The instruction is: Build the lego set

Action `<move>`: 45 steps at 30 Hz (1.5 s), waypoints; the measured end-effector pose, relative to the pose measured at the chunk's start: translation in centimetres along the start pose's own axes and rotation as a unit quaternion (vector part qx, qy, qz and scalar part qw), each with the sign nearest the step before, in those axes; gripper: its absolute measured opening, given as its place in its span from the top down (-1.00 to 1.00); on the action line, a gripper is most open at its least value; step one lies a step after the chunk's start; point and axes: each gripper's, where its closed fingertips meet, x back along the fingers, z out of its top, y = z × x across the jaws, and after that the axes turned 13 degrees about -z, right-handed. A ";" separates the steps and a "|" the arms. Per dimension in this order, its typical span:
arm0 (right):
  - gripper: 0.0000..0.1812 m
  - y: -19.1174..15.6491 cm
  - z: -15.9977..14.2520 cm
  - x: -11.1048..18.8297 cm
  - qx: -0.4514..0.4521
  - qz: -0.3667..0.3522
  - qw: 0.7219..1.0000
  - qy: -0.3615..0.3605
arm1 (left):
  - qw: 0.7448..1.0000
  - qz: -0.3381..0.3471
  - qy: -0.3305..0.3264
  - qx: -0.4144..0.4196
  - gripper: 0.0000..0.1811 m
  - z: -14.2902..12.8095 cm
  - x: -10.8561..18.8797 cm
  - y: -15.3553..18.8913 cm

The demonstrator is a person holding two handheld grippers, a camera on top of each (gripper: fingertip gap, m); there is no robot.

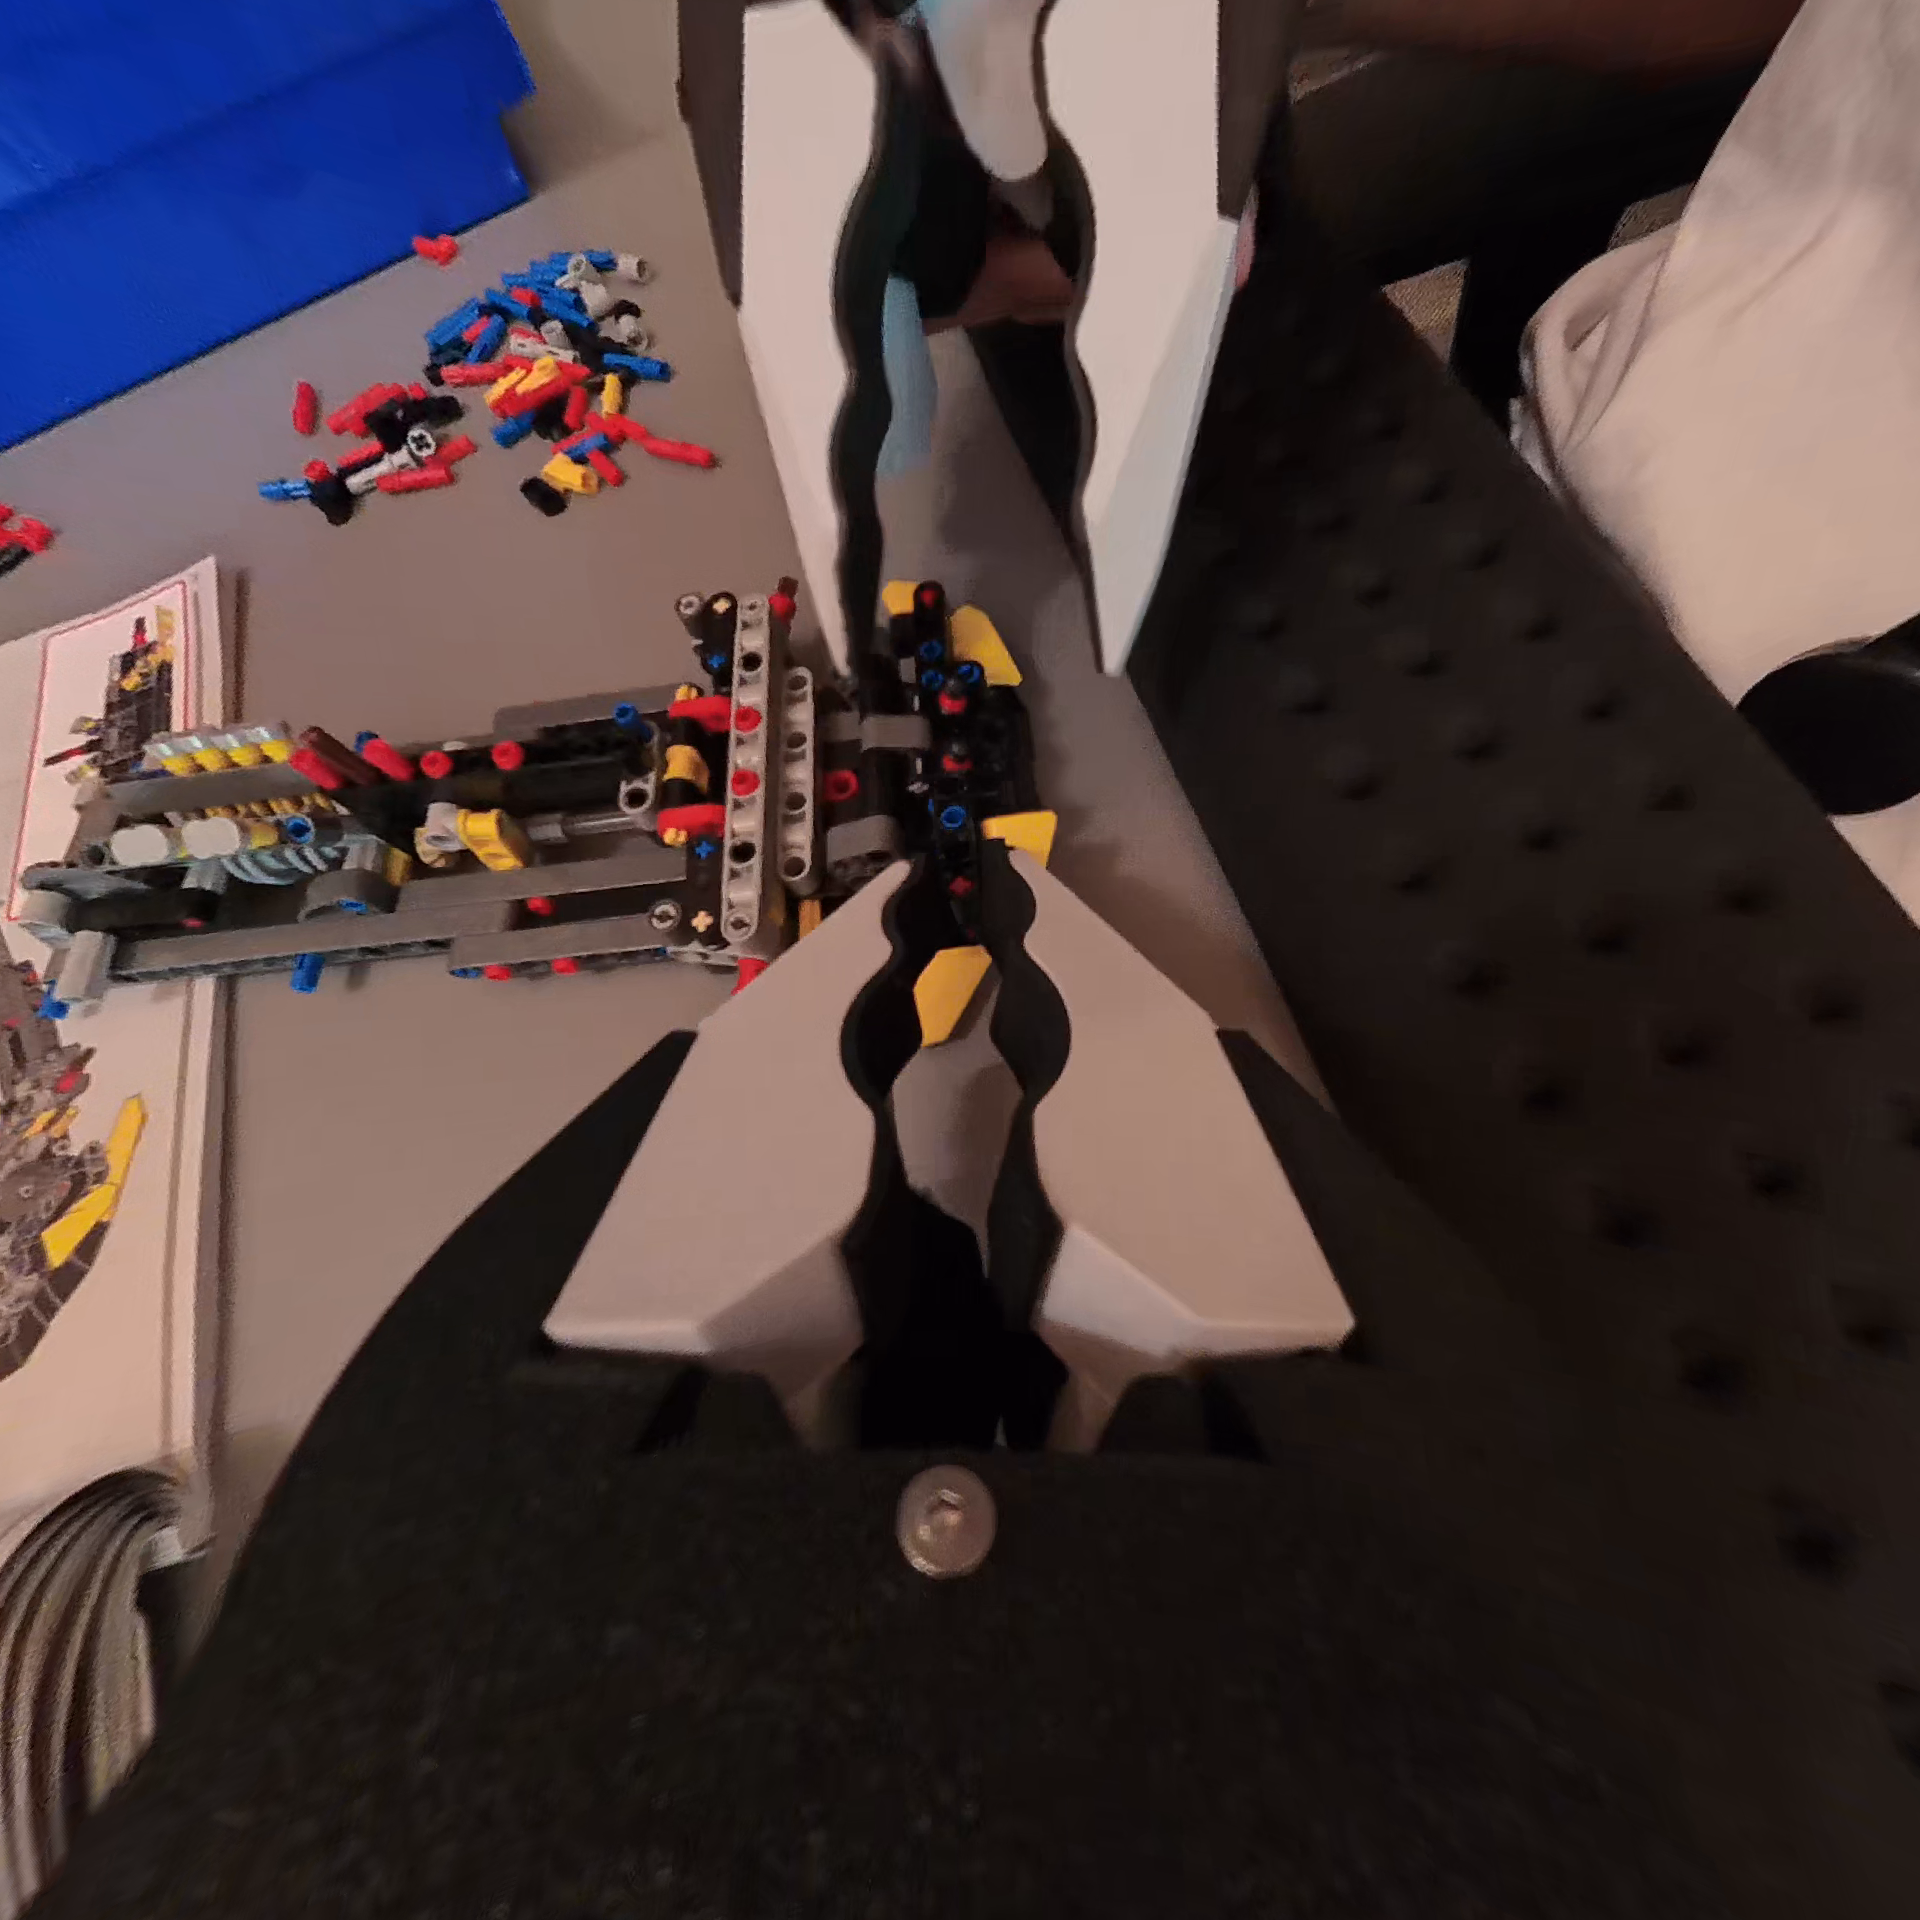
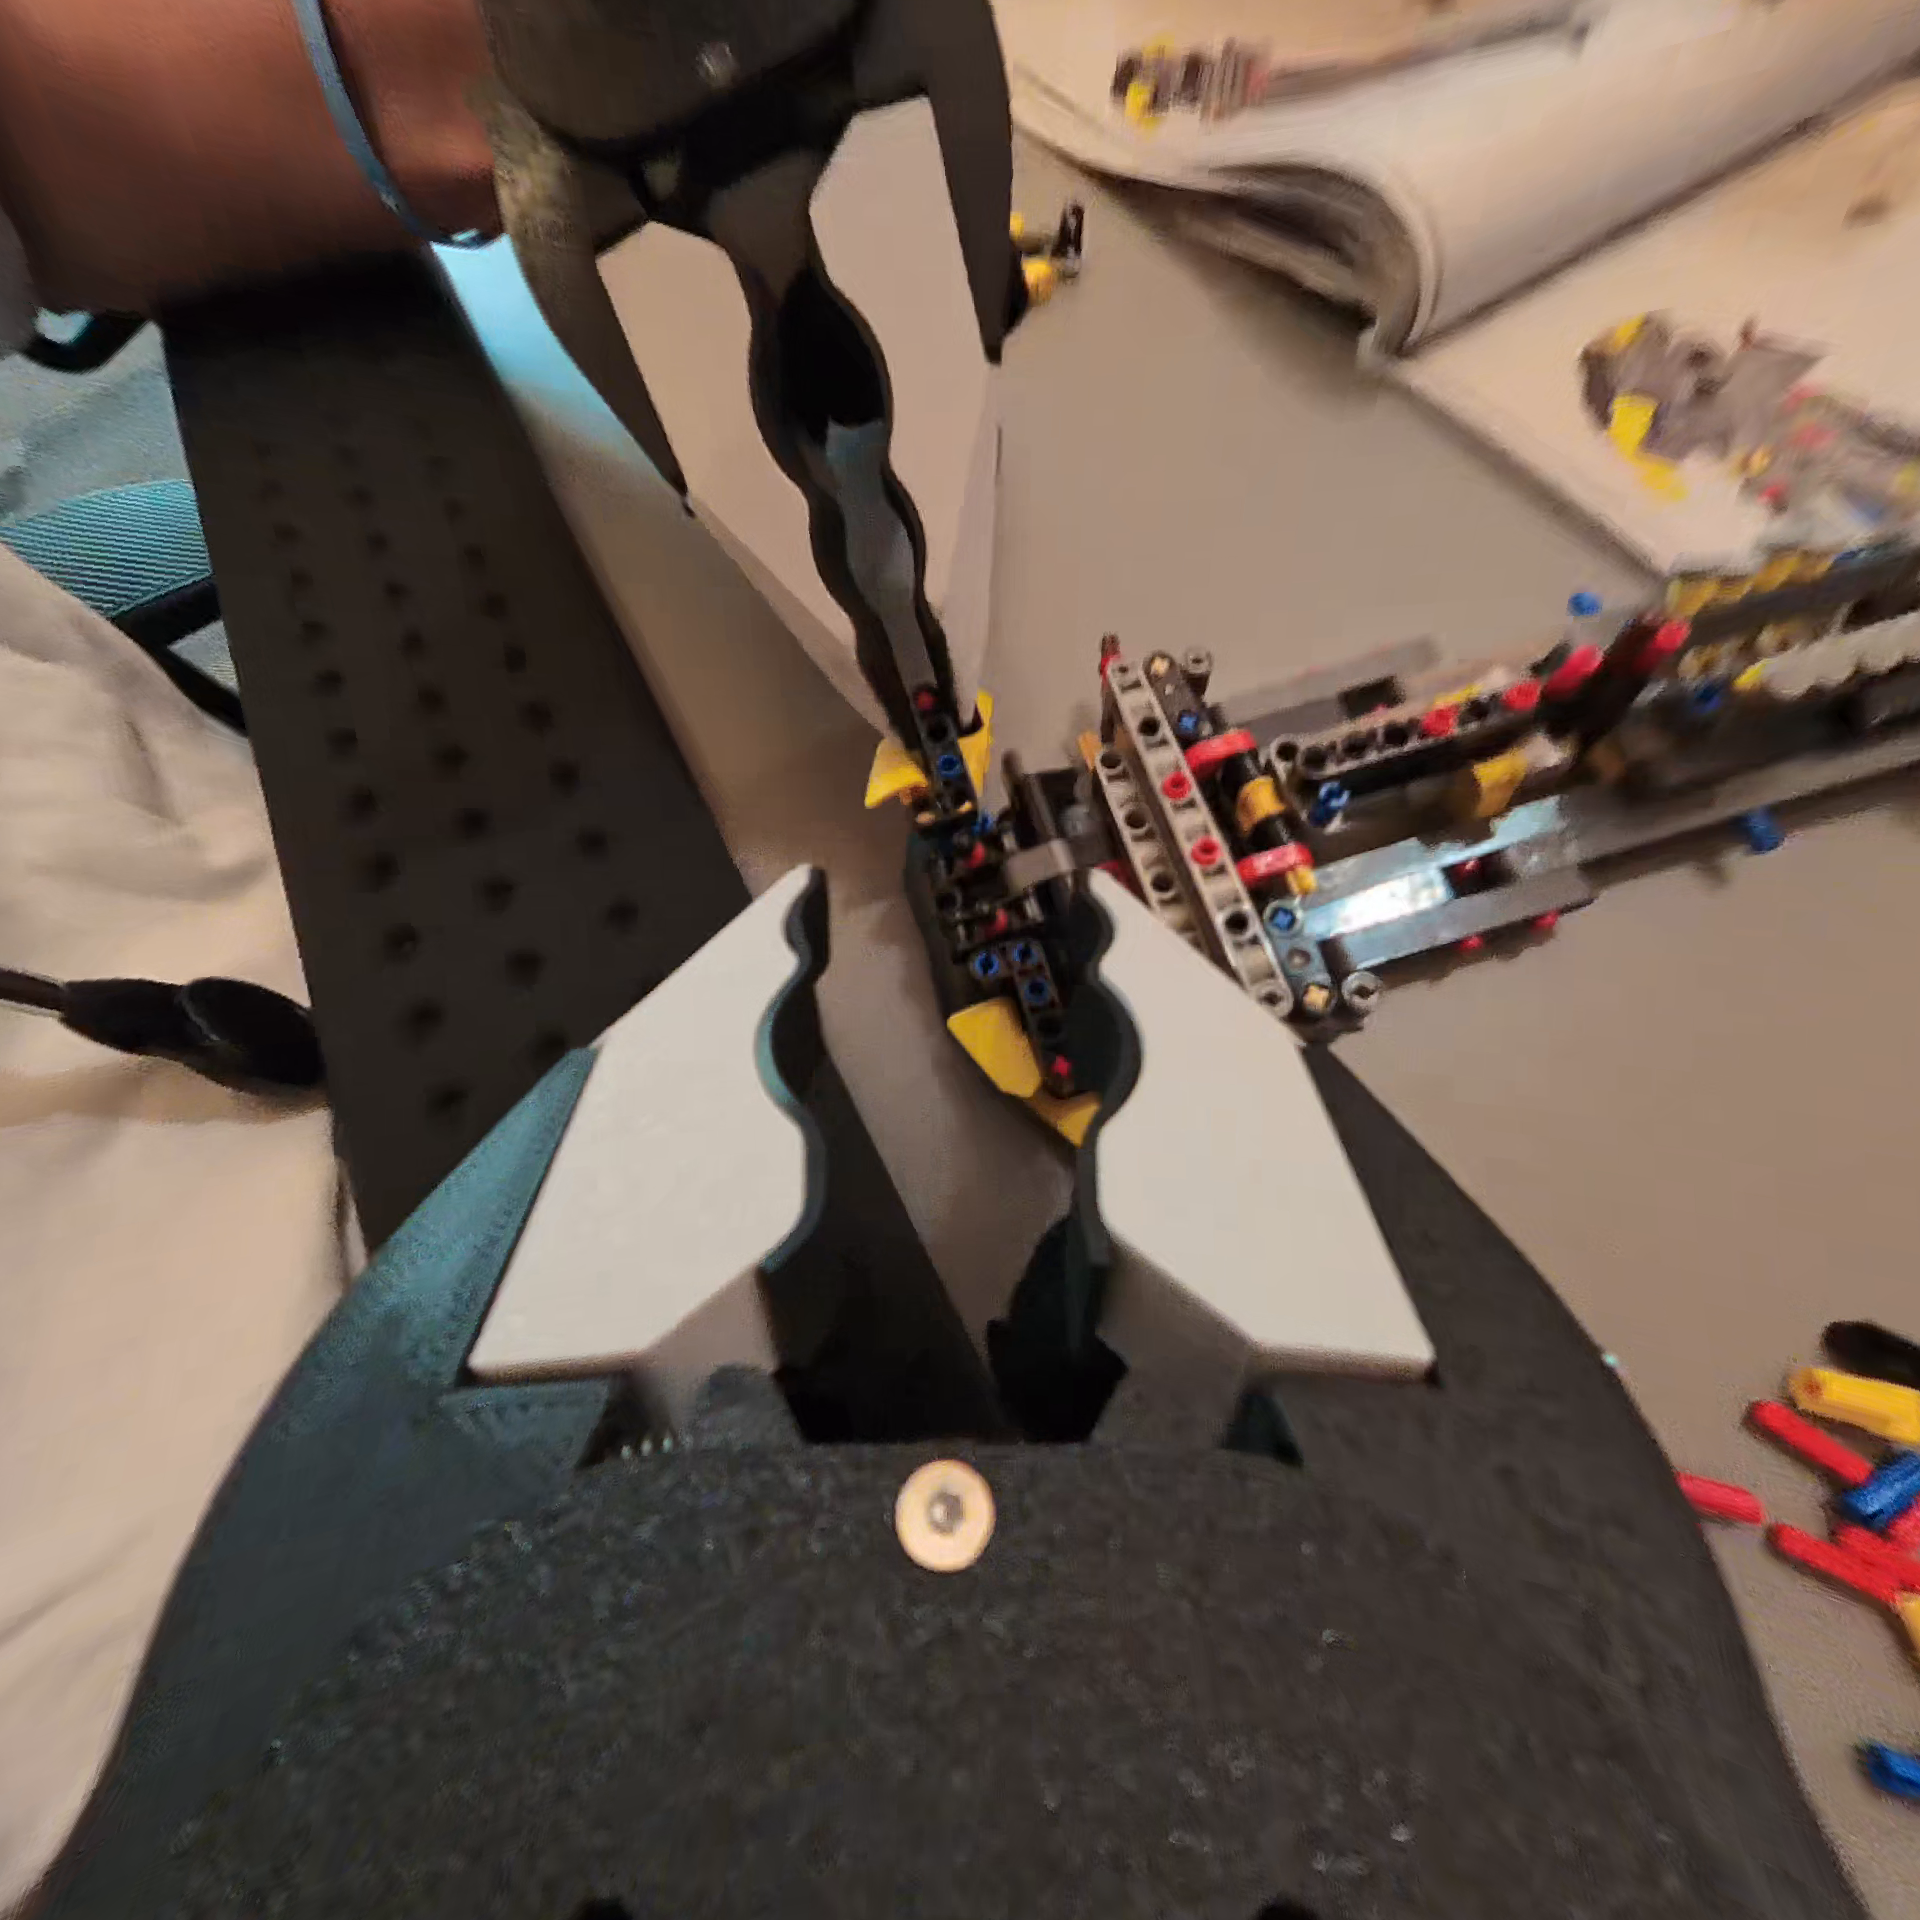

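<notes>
Seating of the black-and-yellow module (image 1: 951,790) onto the chassis (image 1: 436,842) at frame centre is judged underway, one end pinched by the left gripper (image 1: 951,883), the other loosely straddled by the right gripper (image 2: 961,904); aligned pressing is needed next.

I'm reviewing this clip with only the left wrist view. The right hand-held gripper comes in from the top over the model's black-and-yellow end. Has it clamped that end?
Observer: No. The right hand-held gripper is open. The end section lies between its fingers, close against the finger nearer the rest of the model, with a gap to the other.
Operator: Is anything hidden behind the left hand-held gripper?
Observer: Yes, a few loose yellow and black pieces lie beyond it, near the manual.
Operator: What shows above that gripper?
Observer: A wrist with a thin band.
</notes>
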 end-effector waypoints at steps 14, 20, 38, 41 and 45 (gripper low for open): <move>0.52 0.2 -0.9 -3.0 0.128 -0.032 0.989 -0.059 | 1.000 0.004 -0.022 -0.015 0.94 -0.3 -0.4 -0.3; 0.60 0.5 -0.5 -2.8 0.149 -0.030 0.987 -0.048 | 0.999 -0.001 -0.037 -0.005 0.94 -0.7 -0.4 -0.4; 0.84 0.2 0.1 -2.4 0.303 -0.149 0.941 -0.013 | 0.998 0.001 -0.061 -0.003 0.94 -0.6 -0.7 -0.6; 0.83 0.3 0.1 -2.5 0.288 -0.150 0.946 -0.003 | 0.998 0.001 -0.064 -0.004 0.94 -0.6 -0.7 -0.7; 0.83 0.4 0.0 -2.5 0.278 -0.167 0.946 0.013 | 0.998 0.002 -0.067 -0.010 0.94 -0.6 -0.8 -0.7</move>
